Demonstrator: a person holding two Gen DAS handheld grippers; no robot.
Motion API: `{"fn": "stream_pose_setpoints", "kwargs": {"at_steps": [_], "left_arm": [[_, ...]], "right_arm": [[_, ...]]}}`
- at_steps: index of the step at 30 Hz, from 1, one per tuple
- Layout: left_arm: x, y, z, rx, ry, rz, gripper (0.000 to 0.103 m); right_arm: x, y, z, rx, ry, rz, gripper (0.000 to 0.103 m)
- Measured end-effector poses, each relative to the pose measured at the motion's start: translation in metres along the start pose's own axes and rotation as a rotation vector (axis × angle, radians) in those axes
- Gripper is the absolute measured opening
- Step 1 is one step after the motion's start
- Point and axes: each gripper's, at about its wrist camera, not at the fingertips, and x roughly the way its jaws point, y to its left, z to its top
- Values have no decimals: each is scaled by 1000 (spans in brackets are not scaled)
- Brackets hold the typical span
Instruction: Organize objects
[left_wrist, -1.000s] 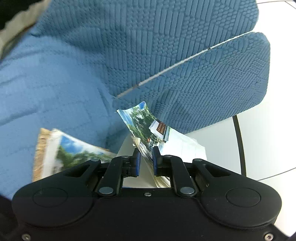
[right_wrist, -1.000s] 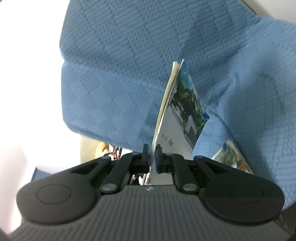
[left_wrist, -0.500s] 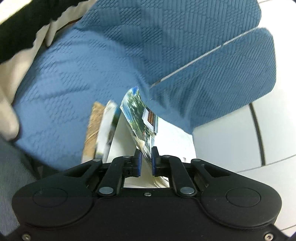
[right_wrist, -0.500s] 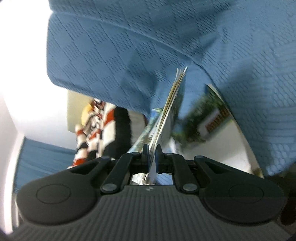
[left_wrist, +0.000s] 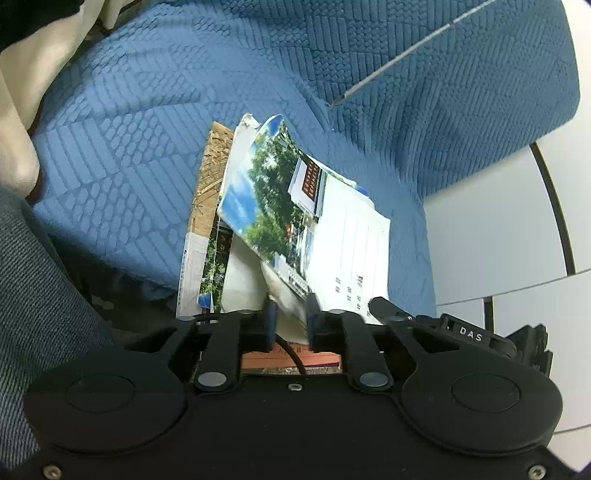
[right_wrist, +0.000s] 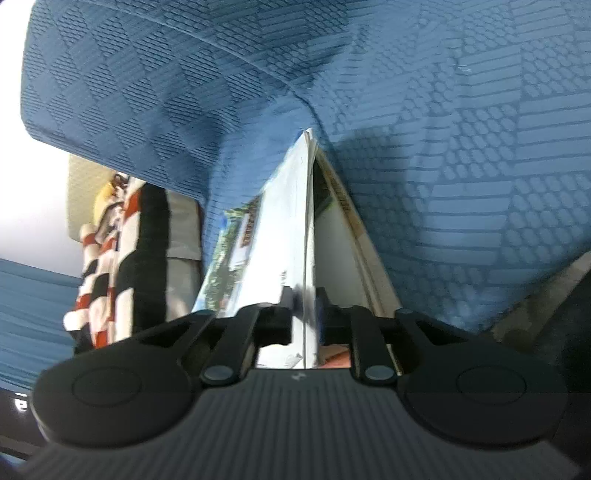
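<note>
In the left wrist view, the left hand-held gripper (left_wrist: 290, 317) at the lower middle of the frame has just been easing its jaws apart, with the bottom edge of a booklet (left_wrist: 280, 192) (tree photo on its curled cover) loose in the gap, the booklet resting on a stack of booklets (left_wrist: 207, 206) on the blue sofa (left_wrist: 147, 129). In the right wrist view, the right hand-held gripper (right_wrist: 304, 314) has likewise just been opening, slightly parted around the thin page edges of the booklet (right_wrist: 291, 221) at frame centre, which stands edge-on against the sofa (right_wrist: 461, 166), with a red, white and black cloth (right_wrist: 110, 258) at the left.
</note>
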Motion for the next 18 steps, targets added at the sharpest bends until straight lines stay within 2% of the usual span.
{"fn": "stream_pose_setpoints", "kwargs": {"at_steps": [1, 3, 5, 6, 10, 14, 18], "left_arm": [[-3, -3, -1, 8, -2, 5, 30], [-10, -6, -4, 20, -14, 12, 42], [-19, -9, -5, 40, -35, 17, 44], [-23, -10, -5, 47, -47, 22, 45], [-33, -12, 2, 60, -100, 82, 48], [-21, 5, 17, 8, -86, 127, 48], [-4, 26, 25, -48, -69, 175, 47]], "right_arm": [[-1, 0, 0, -5, 7, -20, 24], [-5, 1, 1, -27, 31, -45, 34], [-10, 2, 1, -56, 45, -46, 59], [-14, 3, 0, -71, 41, -39, 65], [-22, 12, 4, -178, -8, -63, 68], [-15, 16, 19, -245, -63, -69, 67], [1, 11, 41, -242, -92, -71, 66]]}}
